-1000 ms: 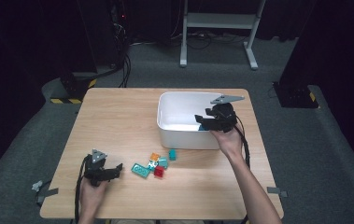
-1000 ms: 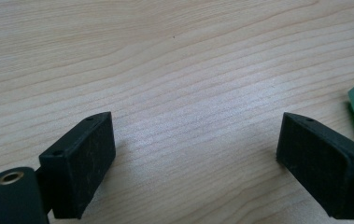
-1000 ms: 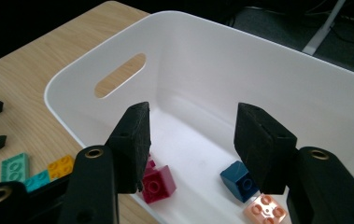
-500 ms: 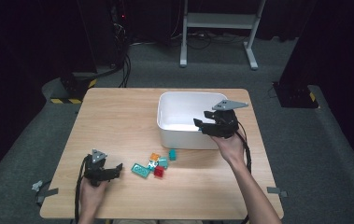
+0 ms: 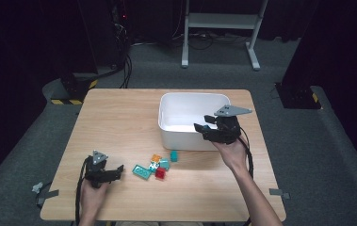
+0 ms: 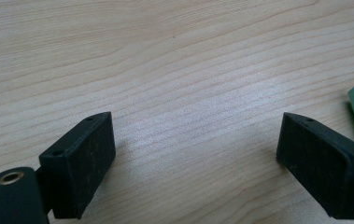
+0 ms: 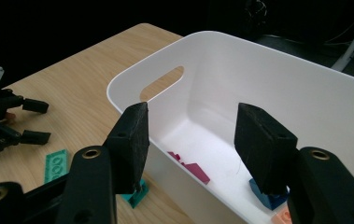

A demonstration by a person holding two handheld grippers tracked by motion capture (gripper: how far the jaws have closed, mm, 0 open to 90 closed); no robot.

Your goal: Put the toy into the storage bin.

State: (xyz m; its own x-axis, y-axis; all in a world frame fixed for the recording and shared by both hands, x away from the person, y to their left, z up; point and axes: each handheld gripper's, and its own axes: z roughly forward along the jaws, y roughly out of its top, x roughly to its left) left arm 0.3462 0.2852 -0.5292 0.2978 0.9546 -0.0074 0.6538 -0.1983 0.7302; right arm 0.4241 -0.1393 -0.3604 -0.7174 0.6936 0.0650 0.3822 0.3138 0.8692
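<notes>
Above the near rim of the white bin (image 5: 185, 101), the right gripper (image 7: 191, 133) hangs with its jaws parted and nothing between them. Inside the bin lie a magenta brick (image 7: 194, 171), a blue brick (image 7: 263, 198) and a peach brick (image 7: 282, 215). Left of the bin's near wall, loose bricks (image 5: 153, 167) lie on the table (image 5: 119, 122). Farther left of the bin, the left gripper (image 6: 195, 149) rests low over bare wood, jaws released, empty.

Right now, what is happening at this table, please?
A person sorts toy bricks into a white bin. The right gripper hangs open and empty over the bin's near rim, with some bricks inside. The left gripper rests open on the table beside the loose bricks waiting there.
</notes>
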